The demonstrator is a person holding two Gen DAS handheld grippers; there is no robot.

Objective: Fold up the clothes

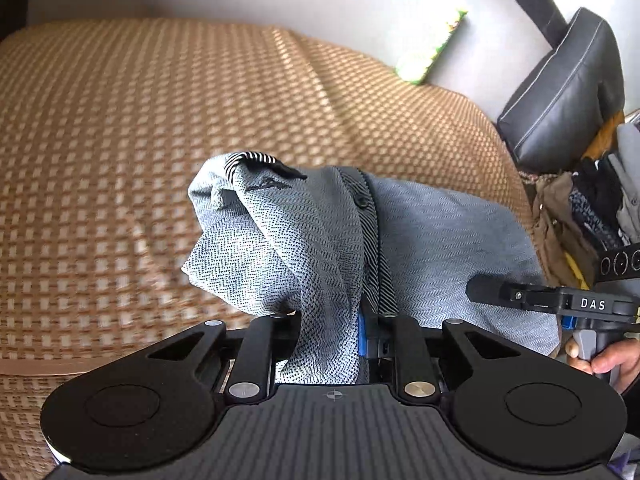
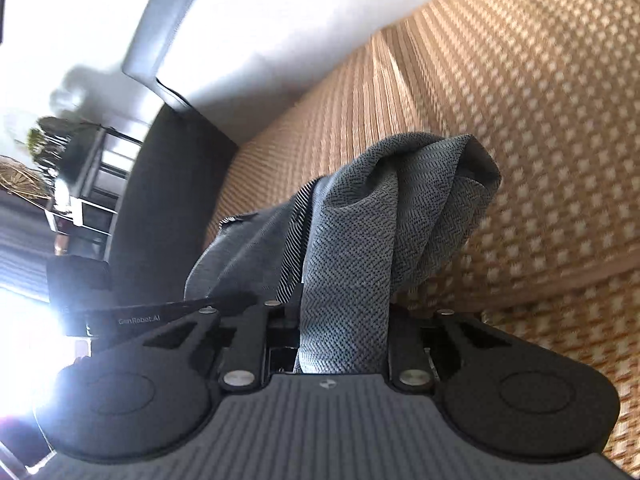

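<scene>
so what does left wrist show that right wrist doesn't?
Left wrist only: the shirt's striped collar, a green box against the wall, a dark cushion, a heap of clothes, and the hand carrying the right claw.

Right wrist only: a shelf unit with a plant, and a dark sofa arm.

Both: the grey-blue shirt bunched in that view's own claw, left claw and right alike, over the woven tan mat.
</scene>
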